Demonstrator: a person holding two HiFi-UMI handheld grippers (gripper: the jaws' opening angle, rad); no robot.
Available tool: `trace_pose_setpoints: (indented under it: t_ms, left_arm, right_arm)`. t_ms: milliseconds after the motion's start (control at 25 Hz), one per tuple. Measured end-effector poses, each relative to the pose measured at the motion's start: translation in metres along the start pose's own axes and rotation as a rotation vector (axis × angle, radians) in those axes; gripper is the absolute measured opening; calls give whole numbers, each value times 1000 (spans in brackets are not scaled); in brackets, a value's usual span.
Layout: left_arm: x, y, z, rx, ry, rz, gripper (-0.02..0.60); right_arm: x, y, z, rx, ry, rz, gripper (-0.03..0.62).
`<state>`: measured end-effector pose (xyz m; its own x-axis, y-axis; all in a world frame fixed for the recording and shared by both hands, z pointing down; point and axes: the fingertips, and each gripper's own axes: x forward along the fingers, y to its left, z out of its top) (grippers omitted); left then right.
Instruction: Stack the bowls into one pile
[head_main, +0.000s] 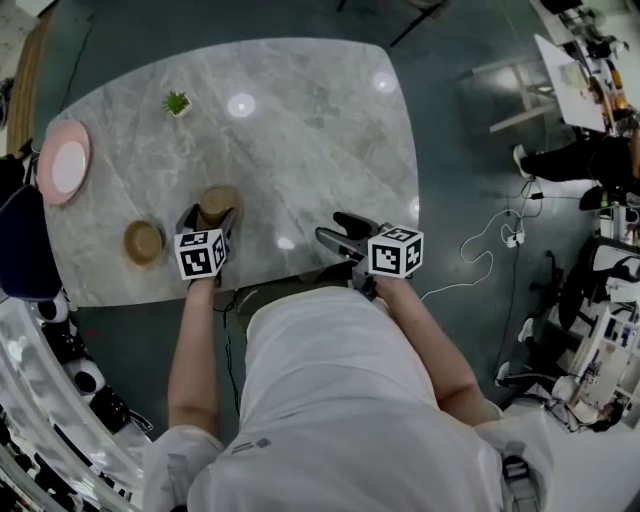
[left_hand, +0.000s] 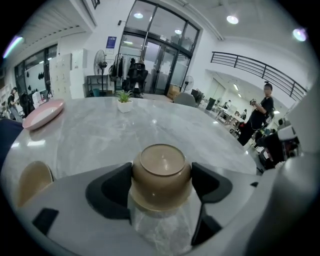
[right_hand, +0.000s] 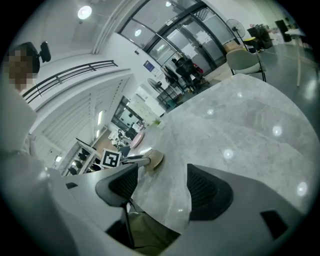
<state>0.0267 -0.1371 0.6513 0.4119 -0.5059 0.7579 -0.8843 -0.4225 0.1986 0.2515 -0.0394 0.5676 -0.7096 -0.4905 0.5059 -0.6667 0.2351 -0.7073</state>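
Tan, upturned, the bowl (left_hand: 161, 172) is clenched by its sides in your left gripper (head_main: 210, 215), likely for carrying left to the second bowl (head_main: 143, 241); your right gripper (right_hand: 162, 185) hangs released and empty.

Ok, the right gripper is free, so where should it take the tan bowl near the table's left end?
Probably the rim: the tan bowl seems to sit mouth up, so one jaw can go inside its wall and one outside. Come from above on the side nearest the person, since the left gripper, shut on the upside-down bowl, stands just to its right.
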Motion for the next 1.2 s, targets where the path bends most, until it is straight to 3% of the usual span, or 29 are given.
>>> trace_pose_setpoints:
  t_ms: [840,1200]
  left_arm:
    - [-69,6,-73,-258,0,-63,374]
    - [-88,11,-97,-321,-3,-137,374]
  right_arm:
    - [73,70,-56,-57,173,133,299]
    - [118,102,-93,30,200,169,279]
